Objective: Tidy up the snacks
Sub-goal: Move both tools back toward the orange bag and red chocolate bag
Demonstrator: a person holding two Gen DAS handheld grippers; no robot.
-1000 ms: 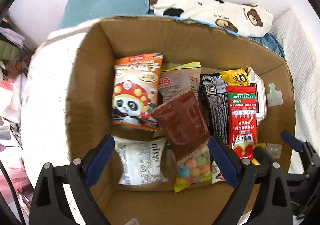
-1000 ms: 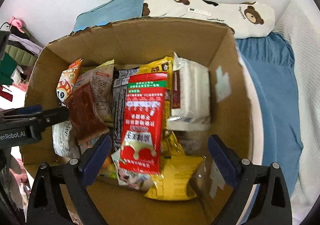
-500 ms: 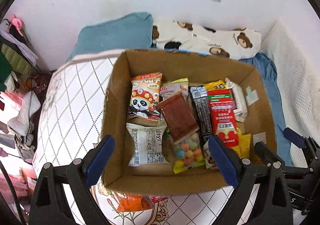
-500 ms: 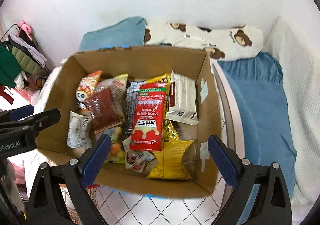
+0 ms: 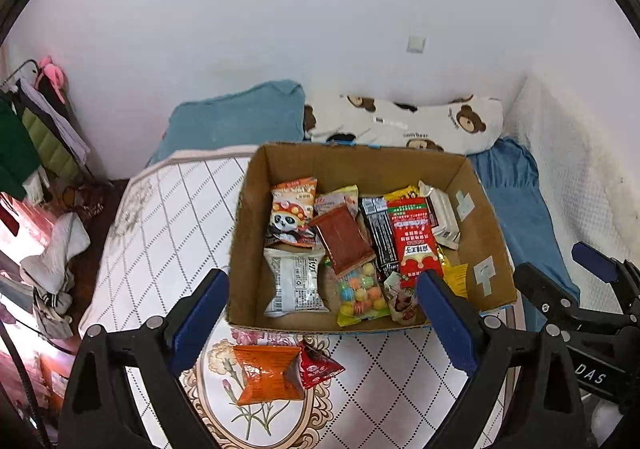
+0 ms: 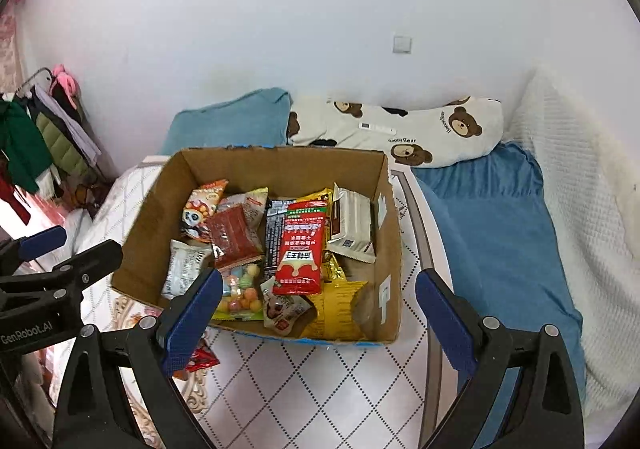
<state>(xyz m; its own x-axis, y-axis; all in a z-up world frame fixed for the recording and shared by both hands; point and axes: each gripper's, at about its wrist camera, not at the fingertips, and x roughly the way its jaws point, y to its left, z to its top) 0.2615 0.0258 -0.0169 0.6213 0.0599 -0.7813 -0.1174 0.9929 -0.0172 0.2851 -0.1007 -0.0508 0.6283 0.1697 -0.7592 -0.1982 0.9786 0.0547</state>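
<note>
Both sets of jaws are spread wide with nothing between them, so neither the left gripper (image 5: 320,313) nor the right gripper (image 6: 318,315) is carrying anything at the moment. Pretty much all the snacks are already in the cardboard box (image 5: 486,233) sitting on the quilted mattress (image 5: 168,217), which makes sense if the box is the "organized" spot: the panda bag (image 5: 291,218) is at the far left, the white packet (image 5: 295,283) near left, the brown pouch (image 5: 345,243) lies on top in the middle with the candy balls (image 5: 362,295) just in front of it, and the red packet (image 5: 416,245) is to the right. The white wrapped pack (image 6: 352,225) is tucked against the far right wall. Two stragglers are out on the mattress just in front of the box's near wall: an orange packet (image 5: 268,373) and a small red packet (image 5: 320,367) touching it. My guess is those go in next. Both grippers hang side by side above the near edge, tilted steeply downward toward the box, the left one more or less over the loose pair. From the right camera, only a corner of the small red one peeks out behind the jaw.
</note>
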